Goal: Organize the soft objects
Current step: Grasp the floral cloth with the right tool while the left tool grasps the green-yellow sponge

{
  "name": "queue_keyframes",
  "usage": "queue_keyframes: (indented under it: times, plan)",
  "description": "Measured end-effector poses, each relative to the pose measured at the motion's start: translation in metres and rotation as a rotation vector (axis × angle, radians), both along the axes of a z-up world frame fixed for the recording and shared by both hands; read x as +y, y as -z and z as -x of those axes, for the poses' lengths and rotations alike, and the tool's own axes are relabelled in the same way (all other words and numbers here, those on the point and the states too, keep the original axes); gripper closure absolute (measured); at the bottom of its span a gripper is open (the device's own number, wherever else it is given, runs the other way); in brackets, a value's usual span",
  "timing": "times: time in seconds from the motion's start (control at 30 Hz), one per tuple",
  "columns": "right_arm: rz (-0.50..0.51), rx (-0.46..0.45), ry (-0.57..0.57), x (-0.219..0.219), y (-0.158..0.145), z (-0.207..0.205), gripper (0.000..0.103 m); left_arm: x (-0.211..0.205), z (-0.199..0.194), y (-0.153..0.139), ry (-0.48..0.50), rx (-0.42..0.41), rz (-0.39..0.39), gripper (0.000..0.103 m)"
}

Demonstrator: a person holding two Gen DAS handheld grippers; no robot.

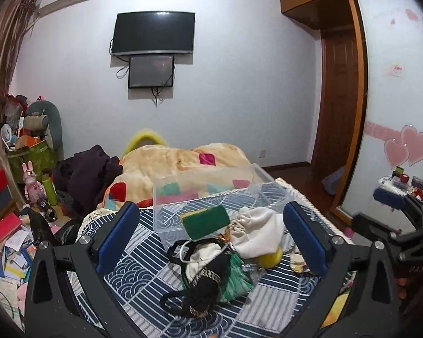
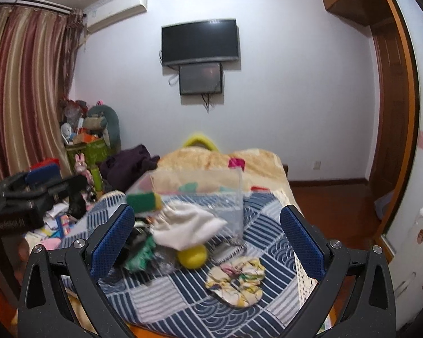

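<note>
A pile of soft things lies on the blue patterned bedspread [image 1: 143, 256]: a green and yellow sponge [image 1: 206, 221], a white drawstring pouch [image 1: 256, 232], a yellow ball [image 1: 270, 256], a black pouch [image 1: 203, 290] and green fabric [image 1: 237, 277]. A clear plastic box [image 1: 208, 194] stands behind them. My left gripper [image 1: 211, 239] is open above the pile, empty. My right gripper [image 2: 207, 242] is open and empty; in its view the pouch [image 2: 183, 226], ball [image 2: 193, 256], sponge [image 2: 142, 201] and a floral scrunchie [image 2: 237, 280] lie between its fingers, with the box [image 2: 206, 194] behind.
A beige blanket [image 1: 183, 157] and dark clothes [image 1: 90, 174] lie at the far end of the bed. Cluttered boxes and toys [image 1: 28, 169] fill the left floor. A wardrobe [image 1: 394, 84] stands on the right. The other gripper [image 1: 403, 219] shows at the right edge.
</note>
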State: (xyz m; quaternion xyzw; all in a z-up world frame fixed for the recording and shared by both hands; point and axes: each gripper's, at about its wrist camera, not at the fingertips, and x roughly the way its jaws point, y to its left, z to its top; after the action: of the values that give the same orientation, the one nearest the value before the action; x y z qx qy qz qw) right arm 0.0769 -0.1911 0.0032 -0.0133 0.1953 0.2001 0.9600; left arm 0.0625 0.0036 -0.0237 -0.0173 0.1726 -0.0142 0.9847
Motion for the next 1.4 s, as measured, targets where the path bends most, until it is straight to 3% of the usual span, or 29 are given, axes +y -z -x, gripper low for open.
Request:
queue_keyframes:
  times: [0.33, 0.43, 0.57, 0.7, 0.77, 0.8, 0.87, 0.93, 1.1, 1.4]
  plan:
    - [0.034, 0.25, 0.038, -0.02, 0.069, -0.045, 0.002, 0.009, -0.063, 0.036, -0.025, 0.12, 0.038, 0.0]
    - [0.031, 0.329, 0.021, -0.024, 0.086, -0.054, 0.012, 0.014, -0.08, 0.045, -0.04, 0.149, 0.054, 0.003]
    - [0.055, 0.404, 0.008, -0.025, 0.103, -0.06, 0.028, 0.02, -0.099, 0.058, -0.04, 0.206, 0.093, 0.016]
    - [0.083, 0.381, 0.009, -0.023, 0.101, -0.053, 0.036, 0.024, -0.107, 0.068, -0.026, 0.234, 0.143, 0.024]
    - [0.096, 0.378, 0.013, -0.022, 0.101, -0.052, 0.055, 0.024, -0.105, 0.068, 0.001, 0.23, 0.164, 0.033]
    - [0.097, 0.372, 0.017, -0.024, 0.101, -0.05, 0.057, 0.023, -0.103, 0.068, 0.016, 0.228, 0.167, 0.04]
    - [0.081, 0.376, 0.014, -0.029, 0.098, -0.048, 0.076, 0.021, -0.102, 0.068, 0.032, 0.228, 0.166, 0.045]
    - [0.059, 0.382, 0.008, -0.032, 0.098, -0.047, 0.086, 0.019, -0.101, 0.067, 0.04, 0.229, 0.163, 0.053]
    - [0.042, 0.337, 0.007, -0.032, 0.085, -0.043, 0.092, 0.026, -0.096, 0.063, 0.065, 0.231, 0.2, 0.071]
    - [0.001, 0.197, -0.001, -0.026, 0.04, -0.045, 0.092, 0.033, -0.085, 0.043, 0.055, 0.175, 0.191, 0.074]
